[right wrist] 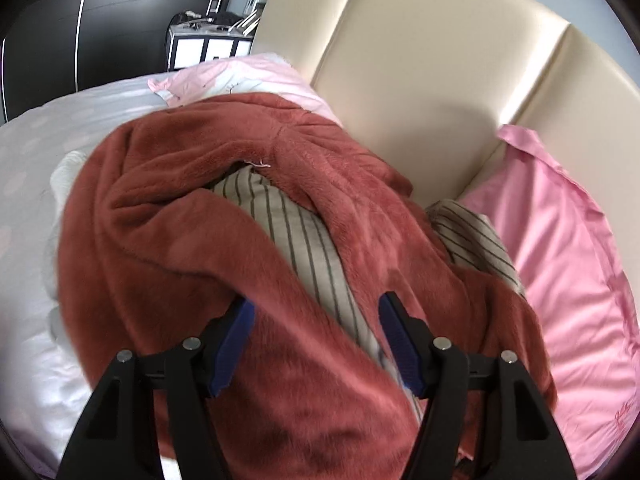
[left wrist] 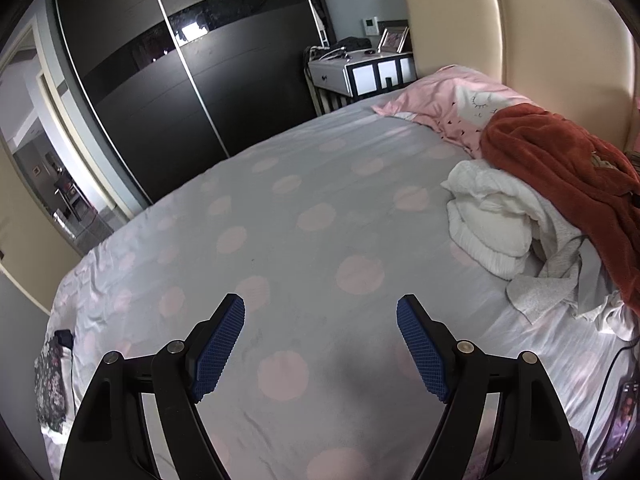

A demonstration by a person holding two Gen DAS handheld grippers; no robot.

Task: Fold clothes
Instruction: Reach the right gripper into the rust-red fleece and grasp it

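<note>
A pile of clothes lies at the head of the bed. On top is a rust-red fleece garment (left wrist: 560, 160) (right wrist: 180, 220). In the left wrist view a white garment (left wrist: 488, 224) and a grey one (left wrist: 560, 276) lie beside and under it. In the right wrist view a beige striped garment (right wrist: 304, 240) shows beneath the fleece. My right gripper (right wrist: 316, 302) is open right over the pile, with red fleece and striped cloth lying between its blue pads; a fold hides part of the left pad. My left gripper (left wrist: 320, 304) is open above the bare sheet (left wrist: 280, 200), left of the pile.
Pink pillows (left wrist: 440, 96) (right wrist: 568, 260) rest against the cream headboard (right wrist: 400, 60). A white nightstand (left wrist: 360, 68) and dark sliding wardrobe (left wrist: 160, 80) stand beyond the bed. A phone on a cable (left wrist: 620, 420) lies at the right; a floral cloth (left wrist: 50, 384) hangs at the left edge.
</note>
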